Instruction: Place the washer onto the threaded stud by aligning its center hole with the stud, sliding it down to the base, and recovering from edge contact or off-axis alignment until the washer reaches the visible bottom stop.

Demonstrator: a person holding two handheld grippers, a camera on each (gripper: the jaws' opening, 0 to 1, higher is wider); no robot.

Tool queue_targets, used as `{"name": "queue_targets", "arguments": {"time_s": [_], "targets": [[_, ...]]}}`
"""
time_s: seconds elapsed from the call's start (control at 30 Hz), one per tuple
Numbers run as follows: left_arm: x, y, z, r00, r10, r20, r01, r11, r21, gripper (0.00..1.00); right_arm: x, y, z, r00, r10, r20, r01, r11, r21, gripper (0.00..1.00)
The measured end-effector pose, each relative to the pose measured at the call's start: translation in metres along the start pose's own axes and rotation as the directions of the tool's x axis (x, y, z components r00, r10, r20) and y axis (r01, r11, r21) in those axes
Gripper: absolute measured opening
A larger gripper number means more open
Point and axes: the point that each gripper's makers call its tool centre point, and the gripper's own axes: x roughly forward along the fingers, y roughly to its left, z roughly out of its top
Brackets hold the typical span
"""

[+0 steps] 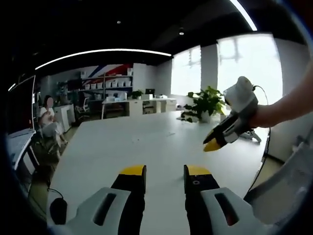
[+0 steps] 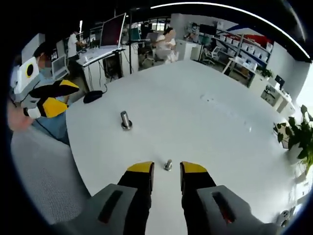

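Note:
A metal threaded stud (image 2: 126,120) stands upright on the white table (image 2: 210,117), left of centre in the right gripper view. A smaller metal piece (image 2: 168,165), too small to tell whether it is the washer, lies on the table just beyond the tips of my right gripper (image 2: 167,171), which is open and holds nothing. My left gripper (image 1: 165,172) hovers open and empty over bare table (image 1: 146,142). In the right gripper view the left gripper (image 2: 55,96) hangs at the far left, off the table's edge. In the left gripper view the right gripper (image 1: 217,139) is held in a hand at the right.
A black mouse with a cable (image 2: 93,96) lies near the table's edge. A grey mesh chair back (image 2: 44,171) stands close at the lower left. A potted plant (image 1: 208,103) sits at the table's far end. Desks with monitors (image 2: 110,34) and a seated person (image 1: 48,117) are behind.

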Motion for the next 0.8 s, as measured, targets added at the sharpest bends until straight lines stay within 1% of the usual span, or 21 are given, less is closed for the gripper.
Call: {"name": "queue_targets", "arguments": {"time_s": [0.03, 0.07, 0.1, 0.13, 0.17, 0.23, 0.3, 0.37, 0.4, 0.43, 0.47, 0.53, 0.63, 0.7, 0.8], "targets": [[0.000, 0.000, 0.001, 1.000, -0.001, 0.005, 0.001, 1.000, 0.004, 0.29, -0.003, -0.001, 0.001, 1.000, -0.013, 0.015, 0.013, 1.000, -0.001, 0.28], [0.000, -0.001, 0.001, 1.000, -0.002, 0.006, 0.002, 1.000, 0.007, 0.29, -0.007, -0.003, 0.003, 0.998, -0.032, 0.048, 0.032, 0.999, -0.004, 0.30], [0.000, 0.000, 0.001, 1.000, -0.002, 0.004, 0.002, 1.000, 0.010, 0.29, -0.009, -0.004, 0.004, 0.997, -0.034, 0.067, 0.035, 0.999, -0.005, 0.30], [0.000, 0.000, 0.000, 1.000, -0.002, 0.002, 0.002, 1.000, 0.009, 0.29, -0.011, -0.003, 0.002, 0.997, -0.032, 0.067, 0.032, 0.999, 0.003, 0.30], [0.000, 0.000, 0.000, 1.000, -0.002, 0.000, 0.002, 1.000, 0.008, 0.29, -0.014, -0.005, 0.003, 0.996, -0.043, 0.081, 0.043, 0.999, 0.013, 0.30], [0.000, 0.001, 0.000, 1.000, -0.001, 0.003, 0.001, 1.000, 0.007, 0.29, -0.021, -0.005, 0.009, 0.989, -0.058, 0.138, 0.056, 0.998, 0.017, 0.30], [0.000, 0.002, 0.000, 1.000, 0.000, 0.003, 0.000, 1.000, 0.004, 0.29, -0.025, -0.005, 0.010, 0.986, -0.066, 0.155, 0.061, 0.998, 0.035, 0.30], [0.000, 0.002, 0.001, 1.000, 0.002, 0.006, -0.002, 1.000, 0.006, 0.29, -0.032, -0.009, 0.014, 0.976, -0.106, 0.193, 0.105, 0.994, 0.016, 0.30], [0.000, 0.002, 0.001, 1.000, 0.002, 0.007, -0.002, 1.000, 0.005, 0.29, -0.035, -0.007, 0.012, 0.976, -0.104, 0.193, 0.099, 0.995, 0.035, 0.31], [0.000, 0.002, 0.000, 1.000, 0.003, 0.006, -0.003, 1.000, 0.005, 0.29, -0.036, -0.006, 0.009, 0.977, -0.107, 0.183, 0.093, 0.992, 0.083, 0.32], [0.000, 0.003, 0.000, 1.000, 0.006, 0.003, -0.006, 1.000, 0.005, 0.29, -0.036, -0.006, 0.005, 0.980, -0.111, 0.167, 0.097, 0.991, 0.092, 0.33], [0.000, 0.003, 0.000, 1.000, 0.006, 0.005, -0.006, 1.000, 0.001, 0.29, -0.039, -0.006, 0.001, 0.977, -0.112, 0.181, 0.098, 0.991, 0.087, 0.33], [-0.001, 0.004, 0.002, 1.000, 0.009, 0.013, -0.009, 1.000, 0.005, 0.29, -0.042, -0.008, -0.009, 0.976, -0.131, 0.176, 0.108, 0.985, 0.136, 0.33], [-0.002, 0.004, 0.002, 1.000, 0.010, 0.014, -0.010, 1.000, 0.000, 0.29, -0.046, -0.010, -0.009, 0.967, -0.149, 0.206, 0.115, 0.979, 0.169, 0.33], [-0.001, 0.005, -0.001, 1.000, 0.012, 0.002, -0.012, 1.000, -0.010, 0.29, -0.051, -0.014, -0.013, 0.961, -0.173, 0.217, 0.134, 0.974, 0.181, 0.33]]}}
